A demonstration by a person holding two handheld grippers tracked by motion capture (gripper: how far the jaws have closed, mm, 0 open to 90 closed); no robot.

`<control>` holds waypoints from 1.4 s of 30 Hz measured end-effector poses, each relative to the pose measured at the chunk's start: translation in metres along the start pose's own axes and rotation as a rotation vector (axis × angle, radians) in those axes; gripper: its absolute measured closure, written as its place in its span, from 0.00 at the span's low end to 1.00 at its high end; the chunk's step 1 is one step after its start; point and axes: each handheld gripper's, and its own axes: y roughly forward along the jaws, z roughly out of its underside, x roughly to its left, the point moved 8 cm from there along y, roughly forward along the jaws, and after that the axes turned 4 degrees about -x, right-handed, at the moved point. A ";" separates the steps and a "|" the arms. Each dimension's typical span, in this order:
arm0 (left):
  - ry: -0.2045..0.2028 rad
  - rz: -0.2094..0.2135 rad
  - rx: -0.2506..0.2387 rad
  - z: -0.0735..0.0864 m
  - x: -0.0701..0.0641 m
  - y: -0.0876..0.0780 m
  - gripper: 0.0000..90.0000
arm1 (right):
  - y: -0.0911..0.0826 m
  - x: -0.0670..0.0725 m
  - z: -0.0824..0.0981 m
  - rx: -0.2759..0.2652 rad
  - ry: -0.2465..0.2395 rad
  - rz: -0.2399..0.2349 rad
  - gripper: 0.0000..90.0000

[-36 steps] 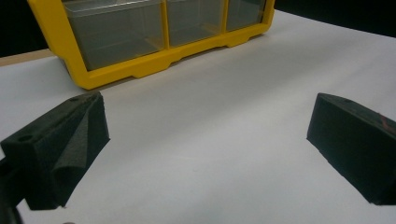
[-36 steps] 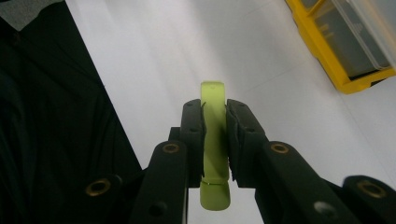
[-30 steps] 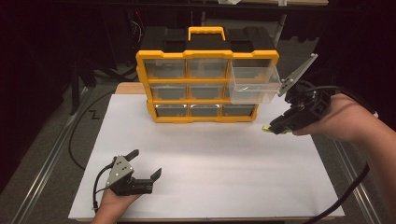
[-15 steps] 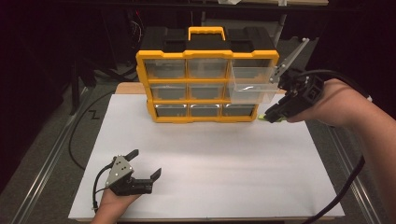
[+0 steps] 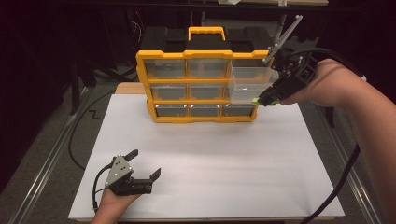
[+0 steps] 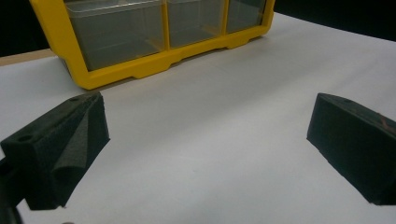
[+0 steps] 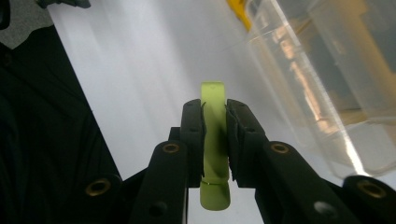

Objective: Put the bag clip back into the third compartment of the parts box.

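Note:
A yellow and black organiser (image 5: 201,79) with clear drawers stands at the back of the white sheet (image 5: 210,163). Its top right drawer (image 5: 250,84) is pulled out toward me. My right gripper (image 5: 261,99) is raised beside that drawer's right front corner, shut on a small yellow-green piece (image 7: 214,140) that pokes out past the pads. The clear drawer wall (image 7: 327,84) lies just to the right in the right gripper view. My left gripper (image 5: 142,165) rests low near the sheet's front left, open with nothing between its pads (image 6: 60,149); the organiser's bottom row (image 6: 140,42) lies ahead.
A black cable (image 5: 343,182) trails from the right gripper down the right side. Another cable (image 5: 77,130) curls on the floor at the left. A wooden board edge (image 5: 128,88) shows behind the sheet's left corner. Dark surroundings ring the table.
My right gripper has risen and moved toward the open top right drawer, carrying the yellow-green piece. The left gripper has stayed where it was.

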 end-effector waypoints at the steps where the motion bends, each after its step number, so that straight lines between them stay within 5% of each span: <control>1: 0.000 0.000 0.000 0.000 0.000 0.000 0.00 | 0.000 0.000 0.000 0.000 0.000 0.000 0.88; 20: -0.002 0.001 0.001 0.001 0.000 -0.001 0.00 | -0.012 -0.027 -0.029 -0.013 0.018 0.051 0.88; 33: 0.001 0.001 0.004 0.001 0.001 0.000 0.00 | -0.007 -0.055 -0.045 -0.038 0.043 0.069 0.88; 42: -0.002 -0.001 0.000 0.001 0.002 -0.001 0.00 | 0.005 -0.071 -0.041 -0.024 0.063 0.093 0.88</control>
